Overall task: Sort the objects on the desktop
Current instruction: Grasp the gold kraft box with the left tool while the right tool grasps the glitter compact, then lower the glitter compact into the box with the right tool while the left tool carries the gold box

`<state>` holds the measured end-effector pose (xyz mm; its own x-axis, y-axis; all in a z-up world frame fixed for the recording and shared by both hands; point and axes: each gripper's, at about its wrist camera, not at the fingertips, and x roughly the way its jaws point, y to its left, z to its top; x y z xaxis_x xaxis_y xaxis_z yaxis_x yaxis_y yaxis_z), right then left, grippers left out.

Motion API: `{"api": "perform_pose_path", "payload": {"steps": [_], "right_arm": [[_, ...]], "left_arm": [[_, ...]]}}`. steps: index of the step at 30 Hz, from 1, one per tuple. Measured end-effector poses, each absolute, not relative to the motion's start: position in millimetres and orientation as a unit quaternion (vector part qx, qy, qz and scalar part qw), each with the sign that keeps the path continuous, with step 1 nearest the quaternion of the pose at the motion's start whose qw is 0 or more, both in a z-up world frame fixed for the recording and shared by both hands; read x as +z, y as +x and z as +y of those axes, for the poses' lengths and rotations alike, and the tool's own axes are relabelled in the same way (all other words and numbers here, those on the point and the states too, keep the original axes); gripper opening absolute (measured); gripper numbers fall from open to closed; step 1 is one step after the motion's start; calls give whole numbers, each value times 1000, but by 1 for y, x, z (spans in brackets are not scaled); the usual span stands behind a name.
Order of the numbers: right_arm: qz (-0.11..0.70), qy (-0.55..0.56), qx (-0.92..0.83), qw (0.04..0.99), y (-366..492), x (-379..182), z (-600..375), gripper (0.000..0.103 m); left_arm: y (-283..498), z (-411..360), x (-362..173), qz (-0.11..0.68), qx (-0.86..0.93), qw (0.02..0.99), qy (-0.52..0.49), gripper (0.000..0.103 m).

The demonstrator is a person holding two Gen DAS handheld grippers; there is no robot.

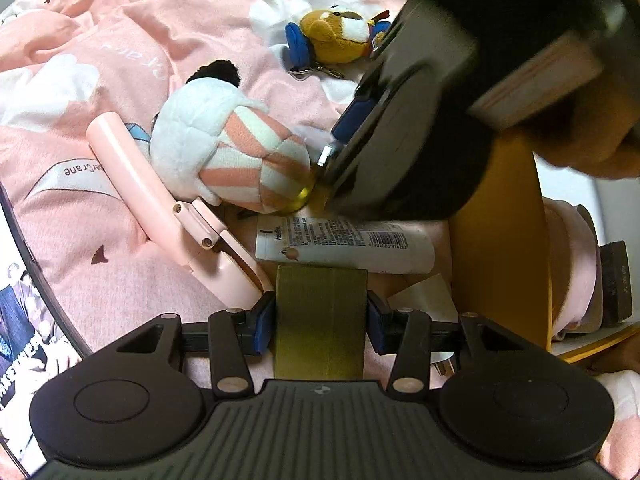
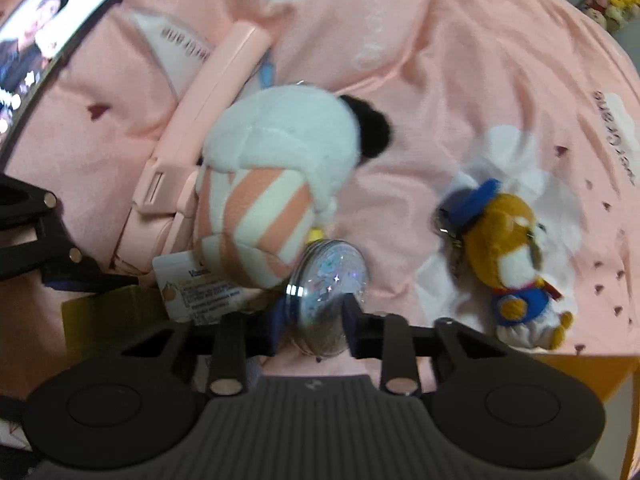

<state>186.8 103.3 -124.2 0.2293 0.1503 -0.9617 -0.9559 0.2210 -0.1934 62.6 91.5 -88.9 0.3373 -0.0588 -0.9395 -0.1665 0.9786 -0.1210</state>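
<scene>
My left gripper [image 1: 320, 322] is shut on an olive-brown tape roll [image 1: 320, 296], a blue pad pressing each side. My right gripper [image 2: 314, 318] points down with its pads against a round glittery disc [image 2: 332, 276], which stands on edge on the pink sheet. Against the disc leans a white plush with pink stripes [image 2: 256, 200] [image 1: 224, 148]. Under the plush lies a white Vaseline tube [image 1: 344, 244] [image 2: 192, 284]. A pink folding stick [image 1: 132, 168] [image 2: 216, 80] lies beside the plush. In the left wrist view the right gripper's black body [image 1: 408, 128] fills the upper right.
A brown bear keychain plush with a blue hat [image 2: 512, 256] [image 1: 336, 36] lies apart on the pink sheet [image 2: 440, 60]. A lit tablet screen [image 2: 52, 28] sits at the far left. A yellow cardboard wall [image 1: 504, 240] stands at the right of the left wrist view.
</scene>
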Motion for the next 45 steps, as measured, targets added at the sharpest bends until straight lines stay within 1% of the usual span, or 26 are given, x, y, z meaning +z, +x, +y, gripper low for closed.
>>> {"api": "perform_pose_path", "payload": {"steps": [1, 4, 8, 11, 16, 22, 27, 30, 32, 36, 41, 45], "right_arm": [[444, -446, 428, 648, 189, -120, 100, 21], [442, -429, 410, 673, 198, -112, 93, 16], [479, -393, 384, 684, 215, -123, 91, 16], [489, -370, 377, 694, 222, -124, 87, 14], [475, -323, 377, 726, 219, -92, 69, 14], [475, -184, 389, 767, 208, -43, 17, 14], [447, -86, 366, 812, 185, -9, -47, 14], [435, -37, 333, 836, 169, 1, -83, 14], [428, -12, 311, 848, 164, 0, -104, 14], [423, 18, 257, 869, 141, 0, -146, 14], [429, 42, 206, 879, 121, -7, -185, 14], [446, 54, 175, 876, 117, -20, -202, 14]], "left_arm": [[63, 92, -88, 575, 33, 812, -98, 52], [63, 93, -87, 575, 33, 811, -100, 52], [62, 93, -87, 573, 33, 812, -105, 52], [59, 97, -85, 568, 33, 814, -115, 52], [52, 102, -78, 551, 30, 824, -127, 52], [50, 104, -73, 546, 28, 827, -130, 52], [49, 99, -77, 547, 27, 827, -123, 52], [42, 96, -76, 543, 29, 830, -119, 52], [47, 87, -84, 540, 31, 833, -115, 52], [43, 87, -77, 529, 38, 841, -107, 52], [23, 90, -44, 492, 42, 863, -107, 52], [13, 93, -17, 468, 33, 874, -129, 51]]}}
